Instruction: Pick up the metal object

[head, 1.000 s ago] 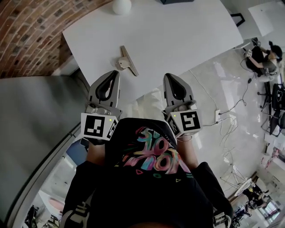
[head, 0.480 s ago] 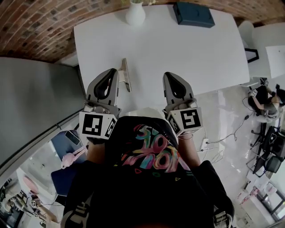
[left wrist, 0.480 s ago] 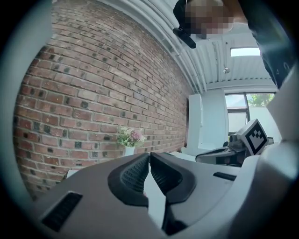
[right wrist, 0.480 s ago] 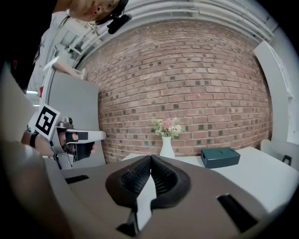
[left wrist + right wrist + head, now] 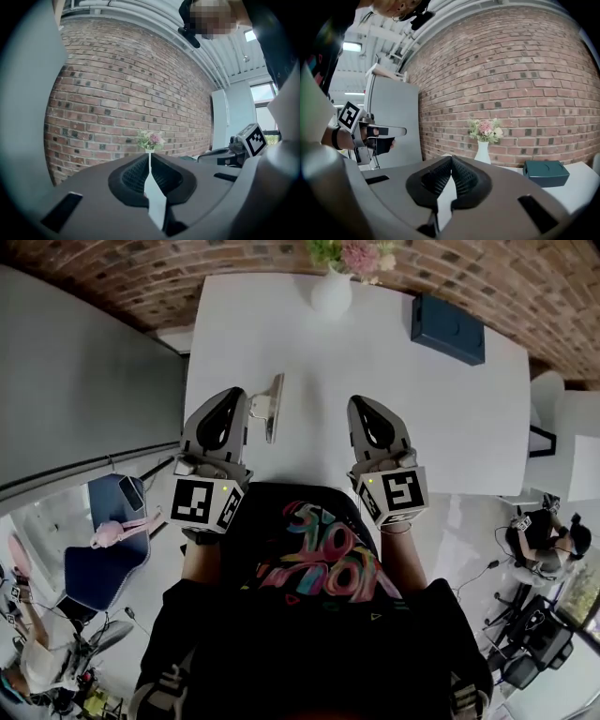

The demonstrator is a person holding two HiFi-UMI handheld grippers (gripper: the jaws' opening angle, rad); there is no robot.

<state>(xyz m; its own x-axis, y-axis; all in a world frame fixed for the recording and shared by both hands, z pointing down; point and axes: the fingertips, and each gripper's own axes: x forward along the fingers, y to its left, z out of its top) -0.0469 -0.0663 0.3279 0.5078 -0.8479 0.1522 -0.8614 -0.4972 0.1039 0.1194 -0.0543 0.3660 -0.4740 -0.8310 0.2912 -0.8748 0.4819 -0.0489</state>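
The metal object (image 5: 266, 407), a silver clip-like piece with a flat bar, lies on the white table (image 5: 412, 418) near its front left edge. In the head view my left gripper (image 5: 235, 395) hovers just left of it with its jaws shut and empty. Also shut and empty, my right gripper (image 5: 363, 402) is held a short way to the object's right. Both gripper views look level across the table at the brick wall, and neither shows the object. The left gripper (image 5: 150, 157) and the right gripper (image 5: 451, 159) each show their pads meeting at the tip.
A white vase of flowers (image 5: 332, 289) stands at the table's far edge by the brick wall (image 5: 141, 277). A dark blue box (image 5: 448, 328) lies at the back right. A grey partition (image 5: 84, 381) runs along the table's left side.
The head view has swung round, so the table now lies square ahead. The metal object has come from ahead of the two grippers to just beside the left gripper's tip. Both grippers stay shut.
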